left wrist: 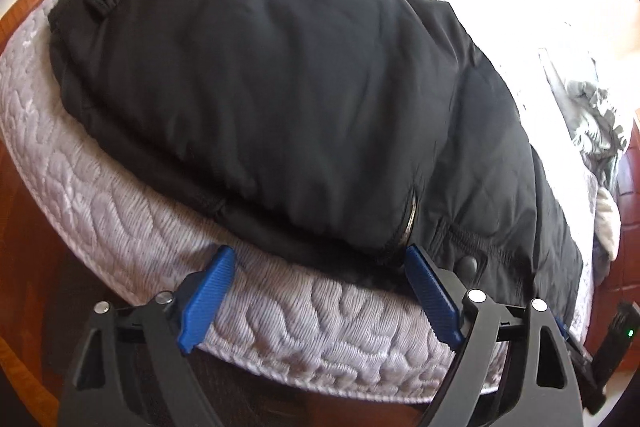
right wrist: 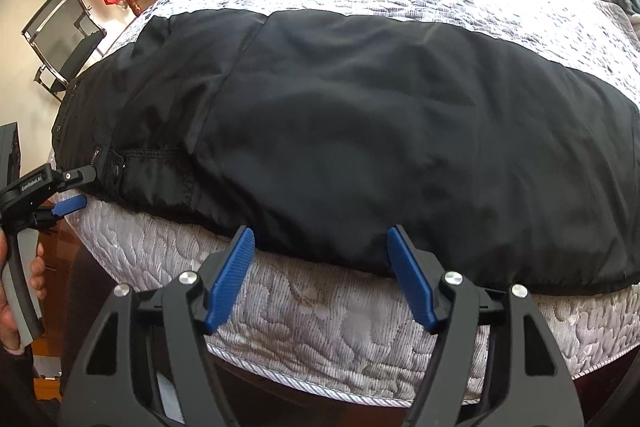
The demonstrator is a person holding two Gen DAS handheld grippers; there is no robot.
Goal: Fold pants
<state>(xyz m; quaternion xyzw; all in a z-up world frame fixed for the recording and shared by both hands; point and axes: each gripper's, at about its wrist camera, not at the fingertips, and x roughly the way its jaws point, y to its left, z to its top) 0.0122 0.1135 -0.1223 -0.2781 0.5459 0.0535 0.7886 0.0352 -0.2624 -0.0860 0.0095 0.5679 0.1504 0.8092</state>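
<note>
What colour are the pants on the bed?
The pants are black, seen best in the right wrist view.

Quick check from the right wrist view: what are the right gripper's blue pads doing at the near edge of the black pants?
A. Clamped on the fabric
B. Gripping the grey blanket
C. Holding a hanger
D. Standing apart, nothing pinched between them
D: the right gripper stands open at the near edge of the black pants, with only the quilted mattress showing between its pads.

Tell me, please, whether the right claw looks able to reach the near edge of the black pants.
Probably yes: the right claw is open at the black pants, with nothing between.
</note>
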